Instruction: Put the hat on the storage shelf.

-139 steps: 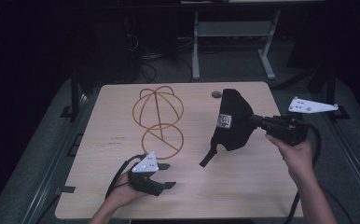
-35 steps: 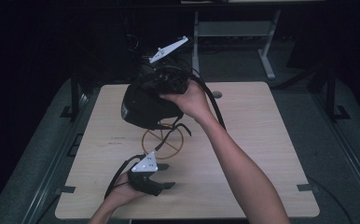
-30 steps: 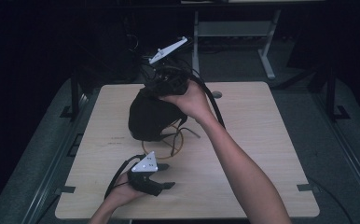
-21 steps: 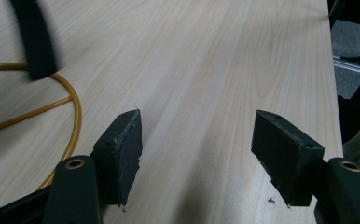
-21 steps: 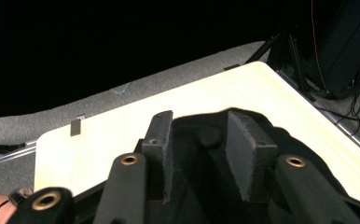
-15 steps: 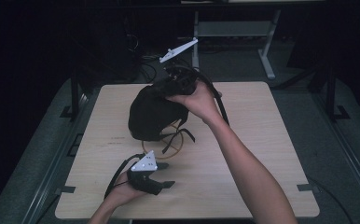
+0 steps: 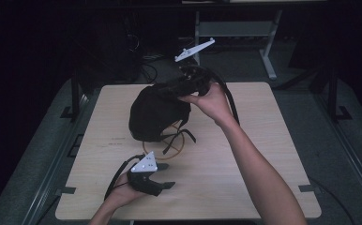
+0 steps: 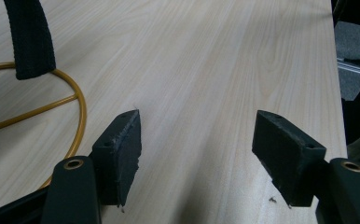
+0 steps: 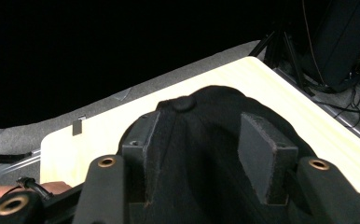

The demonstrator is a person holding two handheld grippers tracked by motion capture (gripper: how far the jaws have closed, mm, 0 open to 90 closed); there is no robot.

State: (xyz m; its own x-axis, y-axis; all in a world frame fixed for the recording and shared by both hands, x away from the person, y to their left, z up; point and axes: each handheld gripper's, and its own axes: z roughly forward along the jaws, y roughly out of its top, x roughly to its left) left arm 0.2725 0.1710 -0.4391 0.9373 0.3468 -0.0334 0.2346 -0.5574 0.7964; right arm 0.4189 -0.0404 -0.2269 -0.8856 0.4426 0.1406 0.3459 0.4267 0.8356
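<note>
Over the middle of the pale wooden table, the right gripper holds a black fabric cap, its jaws clamped on the cloth, draped on top of a gold wire globe-shaped stand. A few seconds ago the cap hung clear at the table's right side and the stand stood bare, so the hanging step looks nearly done, with only release left. The left gripper stays resting near the front edge, jaws wide and empty.

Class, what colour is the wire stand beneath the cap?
Golden yellow: the wire stand shows best in the left gripper view, under the black cap.
</note>
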